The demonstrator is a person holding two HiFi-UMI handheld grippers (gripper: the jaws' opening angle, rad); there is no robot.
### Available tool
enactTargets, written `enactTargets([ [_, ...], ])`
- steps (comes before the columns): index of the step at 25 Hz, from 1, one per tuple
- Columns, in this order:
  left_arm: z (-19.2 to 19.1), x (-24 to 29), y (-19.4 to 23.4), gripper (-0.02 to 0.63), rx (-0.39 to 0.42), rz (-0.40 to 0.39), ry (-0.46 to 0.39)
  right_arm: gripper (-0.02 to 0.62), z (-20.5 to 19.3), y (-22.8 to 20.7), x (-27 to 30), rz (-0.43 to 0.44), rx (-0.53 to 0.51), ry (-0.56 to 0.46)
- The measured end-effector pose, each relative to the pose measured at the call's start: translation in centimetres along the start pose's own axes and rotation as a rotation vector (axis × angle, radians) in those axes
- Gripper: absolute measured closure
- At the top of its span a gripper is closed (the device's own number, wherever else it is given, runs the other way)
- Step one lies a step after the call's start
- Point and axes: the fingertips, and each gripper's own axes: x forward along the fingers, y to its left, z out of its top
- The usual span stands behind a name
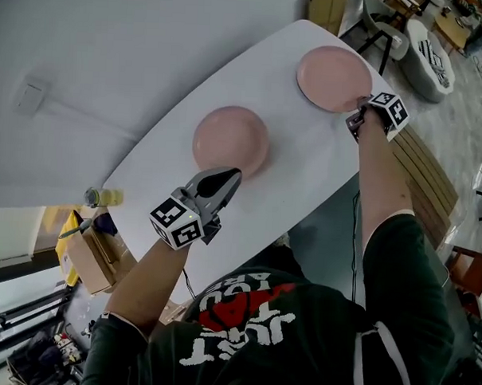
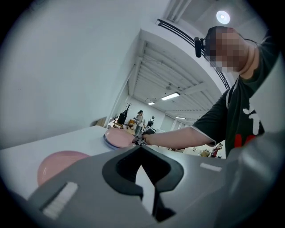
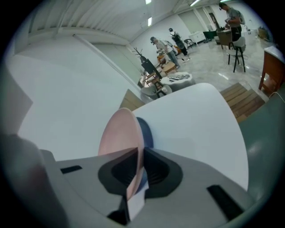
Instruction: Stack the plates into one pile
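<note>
Right gripper (image 3: 135,155): jaws clamped on the rim of a round, matt pink plate (image 3: 116,133), whose edge passes straight between the two pads. In the head view this gripper (image 1: 359,109) meets the plate (image 1: 332,76) at the edge nearest the person. The plate is at the far end of a white oval table (image 1: 302,154). A dark shadow runs under its rim; whether it lies flat or is tipped up cannot be told.

Left gripper (image 2: 141,148): jaws pressed together at the tips, with nothing between them. In the head view it (image 1: 232,177) is just beside the near edge of a second round pink plate (image 1: 230,138). That plate lies flat in the middle of the table, and contact between gripper and plate cannot be made out.

The two plates are well apart and unstacked. The left gripper view shows the second plate (image 2: 58,162) low on the left and the gripped plate (image 2: 119,137) further along the tabletop (image 2: 67,143).

Surroundings: a wooden slatted bench (image 1: 424,168) beside the table on the right, and a pale bottle (image 1: 104,196) and a cardboard box (image 1: 90,259) off the table on the left.
</note>
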Motion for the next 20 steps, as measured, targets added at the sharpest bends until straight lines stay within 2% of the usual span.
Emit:
enactTargets([
  [2, -0.9, -0.3, 0.5, 0.598, -0.011, -0.002, 0.010, 0.572, -0.3, 0.2, 0.8, -0.007, -0.020, -0.008],
  [4, -1.3, -0.5, 0.8, 0.600, -0.019, -0.004, 0.010, 0.560, -0.2, 0.9, 1.2, -0.002, -0.087, 0.000],
  [6, -1.5, -0.9, 1.1, 0.598, -0.033, 0.003, 0.003, 0.542, -0.2, 1.6, 1.2, -0.010, -0.199, 0.019],
  [9, -2.0, -1.6, 1.2, 0.598, -0.045, 0.022, -0.005, 0.460, -1.2, 2.1, 0.5, -0.019, -0.409, 0.092],
  [11, -1.9, -1.7, 1.0, 0.600, -0.047, 0.036, -0.012, 0.449, -1.7, 2.2, -0.3, -0.011, -0.546, 0.135],
  [13, -1.5, -1.8, 0.6, 0.598, -0.049, 0.048, -0.025, 0.449, -1.6, 2.3, -1.8, 0.007, -0.646, 0.122],
  [14, -1.3, -1.8, 0.2, 0.598, -0.055, 0.058, -0.036, 0.449, -1.8, 2.5, -2.8, 0.036, -0.680, 0.110],
  [16, -1.2, -2.2, -0.7, 0.598, -0.068, 0.072, -0.064, 0.450, -3.5, 3.4, -5.4, 0.151, -0.724, 0.108],
  [18, -0.9, -3.1, -2.0, 0.598, -0.063, 0.061, -0.093, 0.457, -7.1, 4.7, -8.9, 0.318, -0.756, 0.152],
  [20, -0.4, -4.6, -3.6, 0.598, -0.060, 0.044, -0.124, 0.513, -11.6, 6.0, -13.3, 0.486, -0.789, 0.219],
])
